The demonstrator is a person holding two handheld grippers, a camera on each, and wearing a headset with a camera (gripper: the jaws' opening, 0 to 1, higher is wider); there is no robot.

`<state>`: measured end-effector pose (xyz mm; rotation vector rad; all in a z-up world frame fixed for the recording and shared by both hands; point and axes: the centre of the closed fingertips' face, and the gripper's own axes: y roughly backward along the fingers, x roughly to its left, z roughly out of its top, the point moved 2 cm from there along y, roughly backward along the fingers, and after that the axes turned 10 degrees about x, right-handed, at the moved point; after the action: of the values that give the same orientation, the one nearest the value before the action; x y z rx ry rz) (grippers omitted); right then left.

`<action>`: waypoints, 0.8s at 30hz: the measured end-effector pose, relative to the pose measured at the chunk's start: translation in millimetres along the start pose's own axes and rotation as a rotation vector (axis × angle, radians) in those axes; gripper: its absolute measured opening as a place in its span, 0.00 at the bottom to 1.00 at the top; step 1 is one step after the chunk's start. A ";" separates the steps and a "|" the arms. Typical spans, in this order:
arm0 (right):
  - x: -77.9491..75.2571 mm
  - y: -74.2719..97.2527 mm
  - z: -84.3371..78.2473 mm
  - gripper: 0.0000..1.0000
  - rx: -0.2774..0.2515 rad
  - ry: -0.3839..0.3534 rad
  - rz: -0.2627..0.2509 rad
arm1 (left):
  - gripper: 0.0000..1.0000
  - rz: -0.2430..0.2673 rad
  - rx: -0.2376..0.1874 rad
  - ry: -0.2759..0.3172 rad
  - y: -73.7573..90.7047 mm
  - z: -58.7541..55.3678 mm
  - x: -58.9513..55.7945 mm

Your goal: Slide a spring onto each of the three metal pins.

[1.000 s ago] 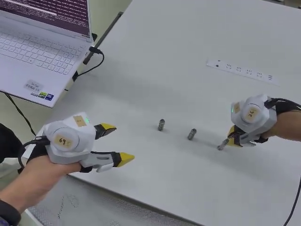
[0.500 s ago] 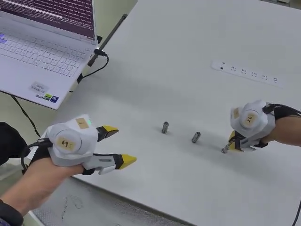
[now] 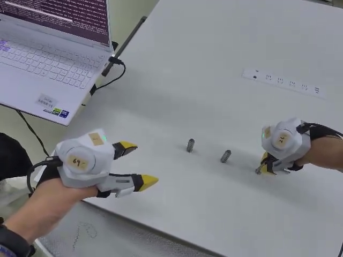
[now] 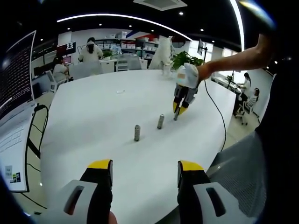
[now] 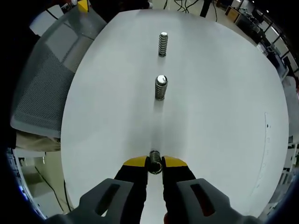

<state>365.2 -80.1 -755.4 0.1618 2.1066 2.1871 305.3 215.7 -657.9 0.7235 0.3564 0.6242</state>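
Open office: laptop (image 3: 43, 64), seated people (image 4: 60, 71)

The left gripper (image 3: 140, 163) is held level in the left hand (image 3: 51, 194), its yellow-tipped jaws spread wide with nothing between them. The right gripper (image 3: 266, 165) points steeply down from the outstretched right forearm (image 3: 328, 155), jaws closed on a spring (image 5: 154, 167).

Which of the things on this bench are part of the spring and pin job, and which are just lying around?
Job in hand:
near pin and far pin, each upright with a spring on it
third spring, pinched in the right claw
left claw, open, holding nothing

Lying about:
laptop
cable plugged into it
power strip
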 end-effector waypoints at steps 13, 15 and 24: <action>-3.7 4.7 -4.6 0.18 0.001 -0.020 -0.028 | 0.54 -0.001 -0.013 0.004 1.5 3.9 0.5; -3.3 6.6 -5.1 0.20 0.001 -0.020 -0.037 | 0.54 -0.002 -0.016 0.004 1.7 4.9 0.1; -1.1 17.2 -11.7 0.26 -0.002 -0.043 -0.077 | 0.56 -0.004 -0.026 0.003 4.3 7.6 0.5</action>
<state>364.7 -92.4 -738.6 0.1240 2.0524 2.1239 307.8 214.7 -649.6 0.6968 0.3515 0.6249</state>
